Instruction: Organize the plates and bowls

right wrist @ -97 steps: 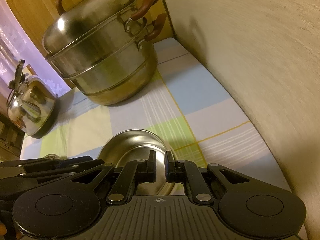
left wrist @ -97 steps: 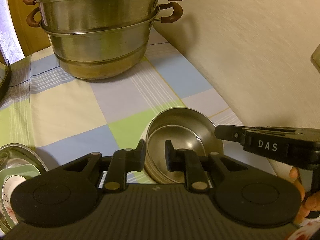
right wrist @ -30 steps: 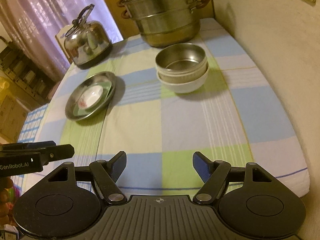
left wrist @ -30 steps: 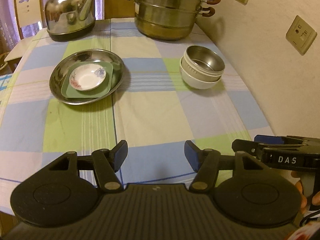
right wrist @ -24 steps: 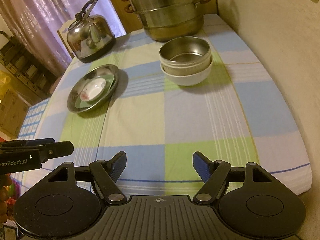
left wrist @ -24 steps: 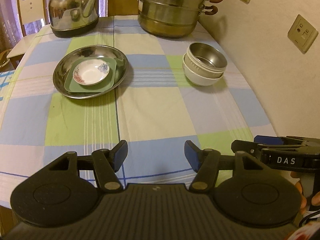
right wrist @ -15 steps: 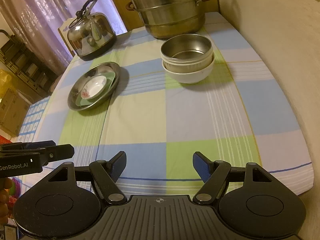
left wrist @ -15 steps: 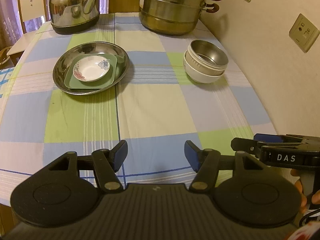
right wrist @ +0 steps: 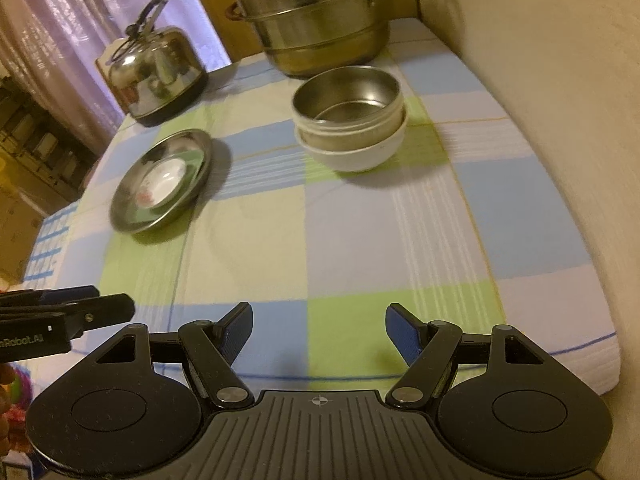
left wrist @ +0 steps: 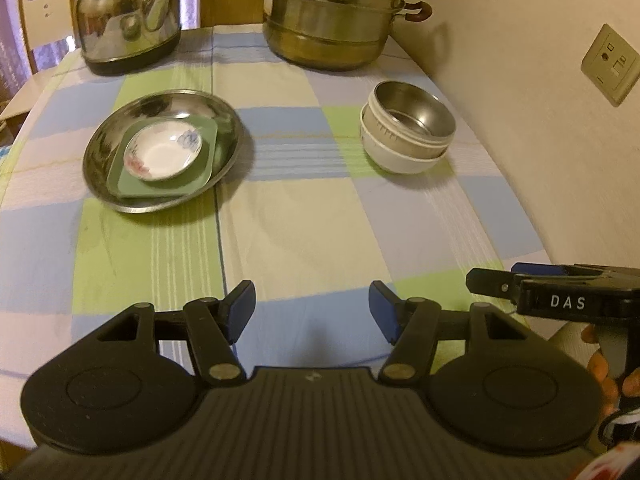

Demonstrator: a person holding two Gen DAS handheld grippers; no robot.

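Both grippers hang over the near edge of the table, jaws spread, nothing between them. Left gripper [left wrist: 312, 310] is released with its blue pads apart over the checked tablecloth [left wrist: 304, 224]; right gripper [right wrist: 319, 330] likewise is spread wide and empty. In the left wrist view the right gripper pokes in from the right, with fingers of the person's hand [left wrist: 600, 364] showing under it.

Plates are stacked at far left: a steel plate [left wrist: 228, 120] holds a green square plate [left wrist: 206, 168], and a small white floral dish [left wrist: 162, 152] sits on that. Bowls are nested at far right, near the wall: a steel bowl [left wrist: 416, 114] sits tilted inside a ribbed beige bowl [left wrist: 380, 130], itself inside a white bowl [left wrist: 396, 160]. The plate and bowl stacks are well apart.

At the far end a steel kettle [left wrist: 128, 16] stands left and a tiered steamer pot [left wrist: 332, 20] stands right.
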